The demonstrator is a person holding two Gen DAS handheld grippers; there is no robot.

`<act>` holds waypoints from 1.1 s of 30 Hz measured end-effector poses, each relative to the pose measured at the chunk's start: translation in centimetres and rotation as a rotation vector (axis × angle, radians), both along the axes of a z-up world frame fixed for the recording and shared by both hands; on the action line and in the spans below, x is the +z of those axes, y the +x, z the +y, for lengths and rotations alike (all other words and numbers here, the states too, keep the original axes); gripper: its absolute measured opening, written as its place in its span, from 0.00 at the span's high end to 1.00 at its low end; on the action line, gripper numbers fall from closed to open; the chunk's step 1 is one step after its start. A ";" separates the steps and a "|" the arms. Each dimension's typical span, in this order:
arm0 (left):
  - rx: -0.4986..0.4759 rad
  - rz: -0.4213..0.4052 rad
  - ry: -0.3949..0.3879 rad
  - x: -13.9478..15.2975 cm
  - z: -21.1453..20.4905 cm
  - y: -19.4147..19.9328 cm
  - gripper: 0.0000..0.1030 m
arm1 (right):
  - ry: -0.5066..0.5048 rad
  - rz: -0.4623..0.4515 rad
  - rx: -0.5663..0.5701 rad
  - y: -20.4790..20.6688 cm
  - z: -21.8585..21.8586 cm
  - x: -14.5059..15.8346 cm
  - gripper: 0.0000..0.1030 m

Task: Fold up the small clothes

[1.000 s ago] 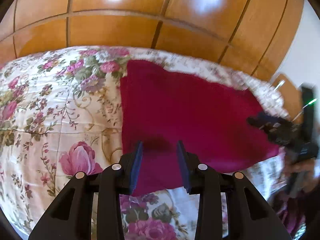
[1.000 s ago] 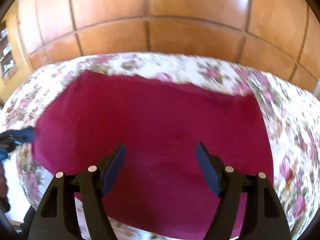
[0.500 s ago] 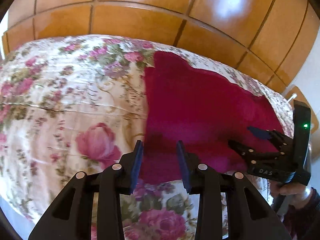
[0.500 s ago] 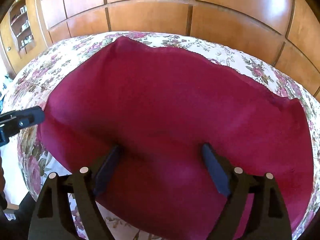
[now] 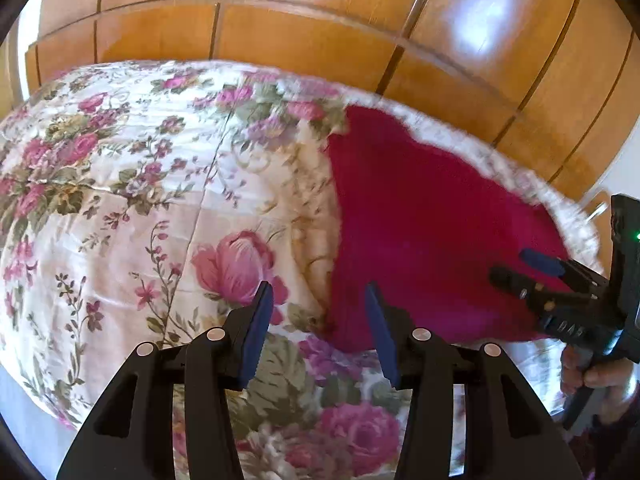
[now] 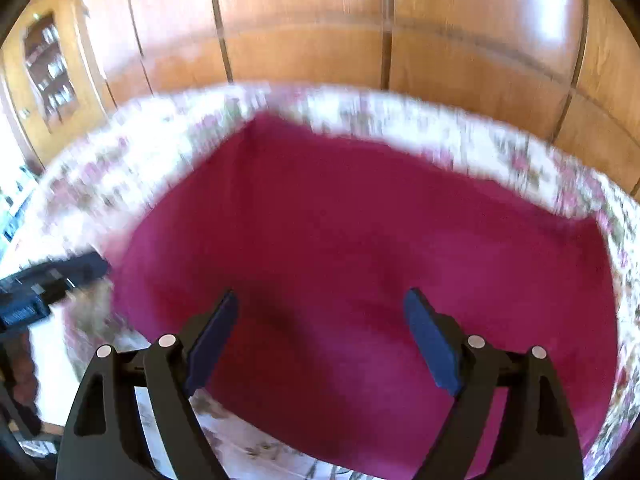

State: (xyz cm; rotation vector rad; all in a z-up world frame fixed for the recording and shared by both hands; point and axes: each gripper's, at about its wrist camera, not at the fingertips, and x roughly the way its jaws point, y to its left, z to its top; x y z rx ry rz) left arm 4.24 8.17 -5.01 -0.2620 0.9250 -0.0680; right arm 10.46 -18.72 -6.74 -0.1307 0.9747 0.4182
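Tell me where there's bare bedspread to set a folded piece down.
Free: the floral bedspread left of the red cloth, out to the bed's left edge. Only a narrow strip runs between cloth and wooden panels. Crowded: the right, under the cloth and right gripper.

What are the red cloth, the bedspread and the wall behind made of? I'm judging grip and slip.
Red cloth: looks like soft, matte knit or fleece, no sheen; weave too blurred to tell. Bedspread: floral printed fabric, seemingly quilted, with stitched seams. Wall: glossy varnished wood panels, showing glare.
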 end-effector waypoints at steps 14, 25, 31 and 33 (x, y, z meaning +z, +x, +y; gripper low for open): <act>-0.006 -0.092 -0.005 2.2 0.0 0.8 0.55 | 0.156 -0.004 -0.217 3.9 -9.3 4.0 0.14; -0.068 -0.087 -0.030 2.0 -1.8 1.6 0.55 | 0.354 0.212 -0.622 2.6 -28.1 -1.0 0.14; -0.095 -0.094 -0.024 2.4 -2.5 2.2 0.55 | 0.578 0.245 -0.521 -1.2 -27.6 -2.3 0.19; -0.105 -0.105 -0.023 2.8 -2.6 2.2 0.55 | 0.572 0.254 -0.504 -1.5 -27.2 -2.1 0.38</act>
